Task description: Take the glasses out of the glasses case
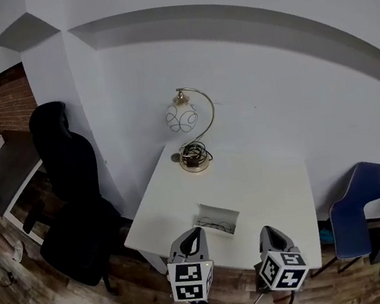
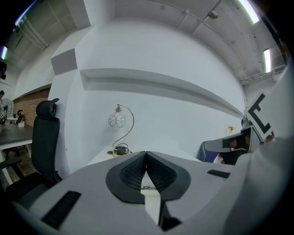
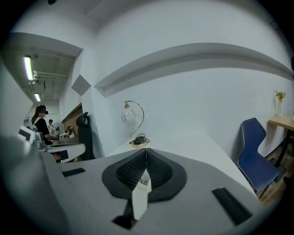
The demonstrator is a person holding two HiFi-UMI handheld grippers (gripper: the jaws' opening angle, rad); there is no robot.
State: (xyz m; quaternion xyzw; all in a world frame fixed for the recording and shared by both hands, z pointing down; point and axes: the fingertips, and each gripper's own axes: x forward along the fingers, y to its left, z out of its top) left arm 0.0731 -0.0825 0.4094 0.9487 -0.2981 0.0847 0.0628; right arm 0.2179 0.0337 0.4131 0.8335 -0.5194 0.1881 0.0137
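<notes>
The left gripper (image 1: 193, 233) and right gripper (image 1: 267, 231) hover at the white desk's (image 1: 275, 184) near edge, fingers pressed together on nothing. The glasses case (image 1: 218, 220) lies on the desk between them.

A glasses case (image 1: 218, 220) lies near the front edge of the white table (image 1: 270, 177); a lamp (image 1: 188, 132) stands at its far corner.

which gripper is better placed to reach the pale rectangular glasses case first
Probably left: the left gripper, shut, sits just beside the pale rectangular glasses case; the right gripper, also shut, is farther off.
</notes>
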